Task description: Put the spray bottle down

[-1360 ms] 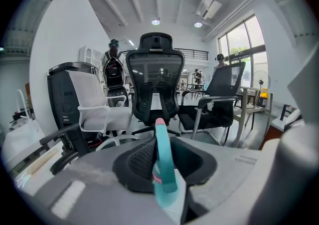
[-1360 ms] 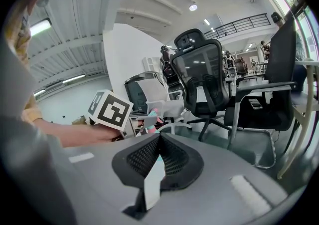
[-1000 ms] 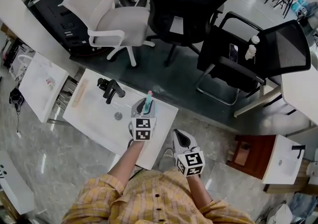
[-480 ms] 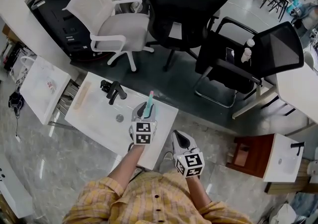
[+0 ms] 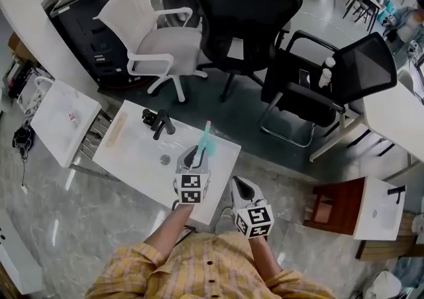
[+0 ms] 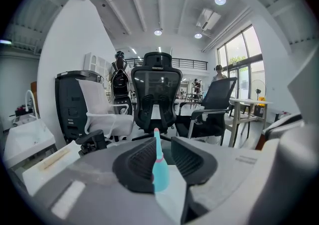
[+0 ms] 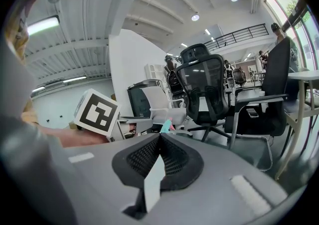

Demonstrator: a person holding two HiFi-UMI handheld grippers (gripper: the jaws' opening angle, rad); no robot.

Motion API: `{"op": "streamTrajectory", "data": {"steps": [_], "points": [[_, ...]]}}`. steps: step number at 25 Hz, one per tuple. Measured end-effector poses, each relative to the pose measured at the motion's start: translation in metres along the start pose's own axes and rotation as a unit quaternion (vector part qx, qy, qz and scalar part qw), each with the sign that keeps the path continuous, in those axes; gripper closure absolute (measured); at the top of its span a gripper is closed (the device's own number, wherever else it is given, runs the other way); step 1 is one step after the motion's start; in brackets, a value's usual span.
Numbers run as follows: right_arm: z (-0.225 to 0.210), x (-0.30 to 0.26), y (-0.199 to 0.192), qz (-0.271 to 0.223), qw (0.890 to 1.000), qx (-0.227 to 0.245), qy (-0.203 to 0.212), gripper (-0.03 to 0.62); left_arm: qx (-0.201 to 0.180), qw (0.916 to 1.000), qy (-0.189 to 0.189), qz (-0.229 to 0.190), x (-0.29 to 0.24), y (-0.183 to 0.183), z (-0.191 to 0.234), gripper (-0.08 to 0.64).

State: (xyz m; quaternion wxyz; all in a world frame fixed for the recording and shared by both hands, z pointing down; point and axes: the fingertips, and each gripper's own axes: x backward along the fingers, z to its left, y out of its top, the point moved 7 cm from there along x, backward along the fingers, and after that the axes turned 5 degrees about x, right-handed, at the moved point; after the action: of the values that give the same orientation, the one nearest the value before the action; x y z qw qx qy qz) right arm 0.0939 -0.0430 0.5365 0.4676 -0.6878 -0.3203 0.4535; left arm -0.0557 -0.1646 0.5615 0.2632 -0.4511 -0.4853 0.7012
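One spray bottle (image 6: 160,171) sits between the left claw's (image 6: 164,144) spread, closing jaws; right claw (image 7: 159,137) pressed together.

I can read no word, brand or number anywhere on my feeds: the left marker cube (image 5: 191,187) and the right marker cube (image 5: 255,219) carry only black-and-white square code patterns, and the reddish print on the white basin (image 5: 53,102) at the far left is too small to make out.
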Motion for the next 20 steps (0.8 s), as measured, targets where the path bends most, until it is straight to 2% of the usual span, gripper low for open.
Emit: {"op": "streamTrajectory", "data": {"steps": [4, 7, 14, 20], "points": [[0.008, 0.01, 0.005, -0.007, 1.0, 0.003, -0.005, 0.591, 0.009, 0.9998, -0.014, -0.01, 0.022, 0.003, -0.004, 0.486], [0.013, 0.017, 0.006, -0.012, 1.0, 0.004, -0.009, 0.591, 0.012, 0.9996, -0.021, -0.017, 0.035, 0.001, -0.006, 0.543], [0.022, 0.033, 0.014, -0.024, 0.999, 0.007, -0.025, 0.591, 0.015, 0.9989, -0.033, -0.03, 0.067, 0.0, -0.014, 0.561], [0.031, 0.042, 0.015, -0.027, 0.999, 0.002, -0.038, 0.592, 0.006, 0.9988, -0.043, -0.024, 0.09, -0.007, -0.019, 0.561]]}}
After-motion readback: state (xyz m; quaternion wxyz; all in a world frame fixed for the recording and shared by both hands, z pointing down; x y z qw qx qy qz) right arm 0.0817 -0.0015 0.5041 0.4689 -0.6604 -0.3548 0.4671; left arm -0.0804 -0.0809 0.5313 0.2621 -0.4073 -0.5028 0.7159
